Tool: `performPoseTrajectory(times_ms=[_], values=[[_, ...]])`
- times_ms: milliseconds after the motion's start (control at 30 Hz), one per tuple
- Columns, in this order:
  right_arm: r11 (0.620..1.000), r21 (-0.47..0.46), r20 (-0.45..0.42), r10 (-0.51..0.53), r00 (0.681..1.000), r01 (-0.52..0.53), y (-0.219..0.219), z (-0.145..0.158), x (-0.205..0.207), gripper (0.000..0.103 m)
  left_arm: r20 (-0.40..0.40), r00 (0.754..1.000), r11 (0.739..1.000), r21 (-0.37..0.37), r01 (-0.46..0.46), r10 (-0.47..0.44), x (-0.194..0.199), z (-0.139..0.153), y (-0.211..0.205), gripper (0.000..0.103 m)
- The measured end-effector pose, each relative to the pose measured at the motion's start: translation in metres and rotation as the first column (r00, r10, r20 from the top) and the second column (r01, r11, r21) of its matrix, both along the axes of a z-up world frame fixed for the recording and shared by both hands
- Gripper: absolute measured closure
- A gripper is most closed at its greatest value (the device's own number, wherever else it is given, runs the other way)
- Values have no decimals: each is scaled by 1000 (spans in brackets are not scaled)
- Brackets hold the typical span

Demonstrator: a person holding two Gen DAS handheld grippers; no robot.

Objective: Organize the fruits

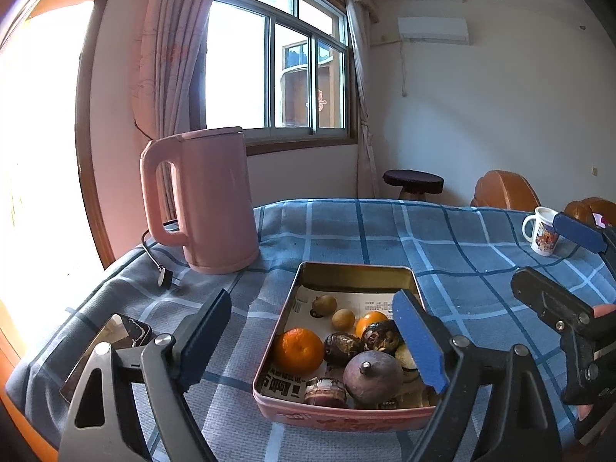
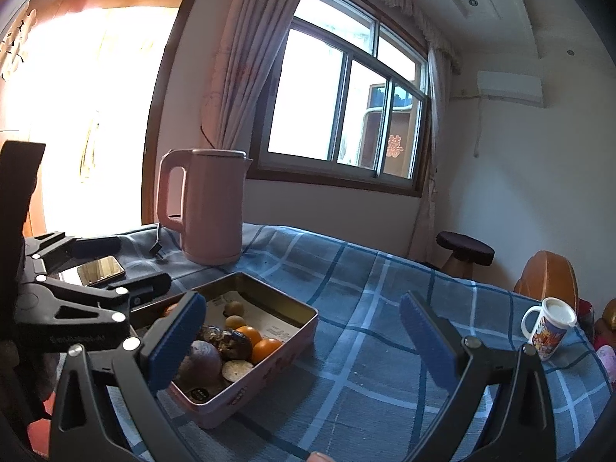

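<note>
A: Pink tin (image 1: 338, 417) on the blue checked cloth (image 1: 442, 254), and that's where all the fruit sits: two oranges, a couple of small brown round ones at the back, some dark wrinkled ones, and a big purple fruit (image 1: 371, 377) at the near end.

B: The left gripper (image 1: 319, 342) hangs just over the tin's near left part, jaws spread wide, nothing between the pads. One pad sits outside the tin's left wall, the other over the fruit on the right.

A: It looks like a stance for letting go or reaching in, not for carrying. The nearer orange (image 1: 298, 350) lies free between those pads, untouched.

B: And the right gripper (image 2: 304, 342)?

A: Jaws wide as well, empty, pointed across bare cloth just beside the tin's right side. It's parked where it won't crowd the left one.

B: The paper lining (image 1: 369, 300) probably keeps the fruit from rolling on metal. The kettle (image 1: 200, 200) and phone (image 1: 104, 350) stand off to the left, the mug (image 2: 548, 329) far right, all well apart from the tin.

A: No fruit shows loose on the cloth from either view, so the gathering seems nearly done. What's left may only be tidying inside the tin.

B: The round ones are packed touching each other; a nudge could shift several at once.
</note>
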State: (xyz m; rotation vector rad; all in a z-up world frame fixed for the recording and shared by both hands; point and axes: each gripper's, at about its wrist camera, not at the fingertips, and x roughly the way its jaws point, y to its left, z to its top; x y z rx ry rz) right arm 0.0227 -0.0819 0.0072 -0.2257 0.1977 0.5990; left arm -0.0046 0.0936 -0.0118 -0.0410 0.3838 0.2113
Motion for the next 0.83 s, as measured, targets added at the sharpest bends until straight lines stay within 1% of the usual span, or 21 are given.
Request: performPoseTrajectory(times_ms=[200,667,767,833], values=[[1000,16,2,-13,1000,12,-8,1,1,0,11,1000,1000,-20,24,-23,-1,2,-2,14],[1000,9,-5,-20,1000,21,-9,-5,2,0,11,1000,1000,-22,17,-17,0,-1,-3,13],[1000,-4,-6,-29,1000,29,-12,-8,4,0,12,1000,1000,-18,19,-19,0,-2,-4,13],[998,-32,-6,-46,999,46,-16,-12,7,0,14,1000,1000,0,15,-15,0,-2,-5,13]])
